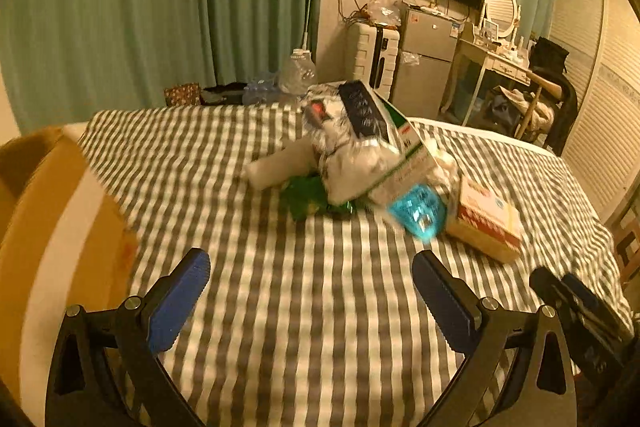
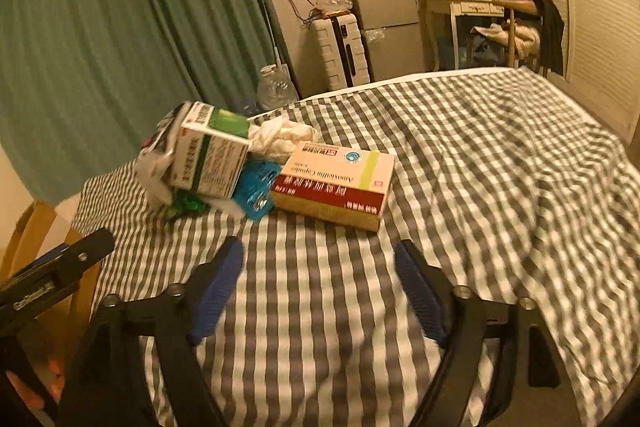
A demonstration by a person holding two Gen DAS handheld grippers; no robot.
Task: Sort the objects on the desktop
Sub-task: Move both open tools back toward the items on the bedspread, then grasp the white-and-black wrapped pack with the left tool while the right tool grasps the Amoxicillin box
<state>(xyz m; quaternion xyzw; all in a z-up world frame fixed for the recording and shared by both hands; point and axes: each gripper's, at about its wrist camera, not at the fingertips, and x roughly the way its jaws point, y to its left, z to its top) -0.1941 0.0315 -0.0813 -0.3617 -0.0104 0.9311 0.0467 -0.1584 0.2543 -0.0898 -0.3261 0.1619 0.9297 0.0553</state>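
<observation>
A small heap lies on the checked bedspread (image 1: 280,307). In it are a white and green medicine box (image 2: 212,159), a flat box with a dark red band (image 2: 336,183), a blue blister pack (image 2: 256,191), a crinkled green wrapper (image 2: 188,205), a white crumpled bag (image 1: 344,151) and white tissue (image 2: 280,137). My left gripper (image 1: 310,273) is open, short of the heap, with only cloth between its blue pads. My right gripper (image 2: 318,261) is open too, just short of the red-banded box (image 1: 486,223). Nothing is held.
A brown cardboard box (image 1: 52,227) stands at the bed's left edge. Beyond the bed are teal curtains (image 1: 160,7), a water bottle (image 1: 298,71), a white suitcase (image 2: 340,47), a small grey fridge (image 2: 388,27), a dressing table and a chair.
</observation>
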